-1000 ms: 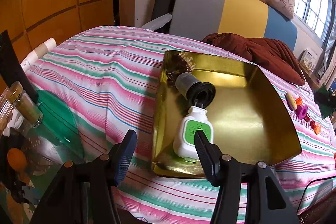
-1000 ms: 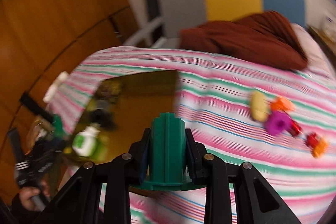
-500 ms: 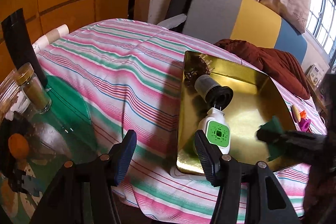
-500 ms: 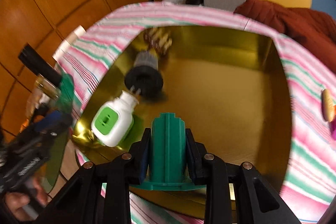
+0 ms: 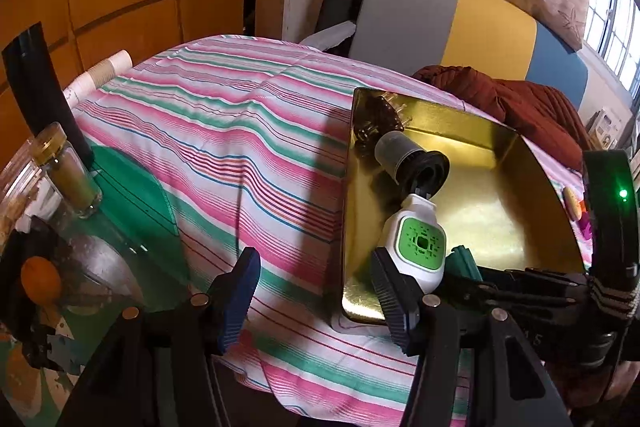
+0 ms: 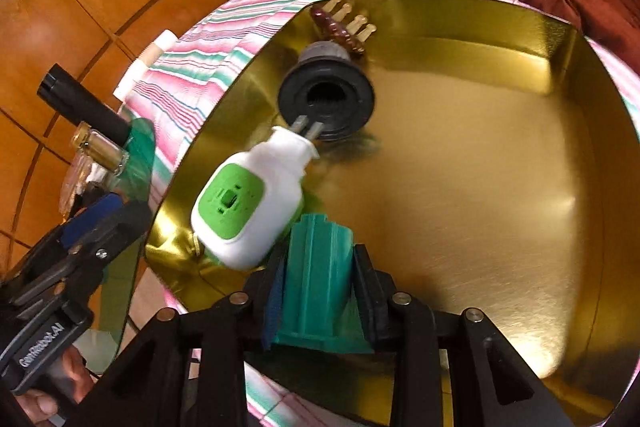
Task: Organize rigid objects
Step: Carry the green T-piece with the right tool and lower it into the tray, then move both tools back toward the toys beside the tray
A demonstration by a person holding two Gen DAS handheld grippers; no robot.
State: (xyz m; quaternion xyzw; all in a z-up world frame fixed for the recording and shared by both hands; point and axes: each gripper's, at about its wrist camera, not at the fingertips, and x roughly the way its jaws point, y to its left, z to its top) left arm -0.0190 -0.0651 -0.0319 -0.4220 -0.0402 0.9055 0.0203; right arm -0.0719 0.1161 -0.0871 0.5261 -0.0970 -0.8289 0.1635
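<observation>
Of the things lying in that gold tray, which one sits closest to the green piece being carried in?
The white plug-in device with the green face. It lies right beside the green plastic block in the right gripper; the black-rimmed grey cup and brown hair clip lie farther back.

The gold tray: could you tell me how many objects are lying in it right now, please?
3: a brown hair clip at the far corner, a black funnel-shaped piece beside it, and a white-and-green plug-in device nearest. The gold tray has none hidden.

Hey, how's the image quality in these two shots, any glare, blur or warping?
Left wrist view: sharp, strong fisheye bending of the wall panels, bright window at the right edge. Right wrist view: glare patches on the gold tray, slight blur on the white-green plug.
</observation>
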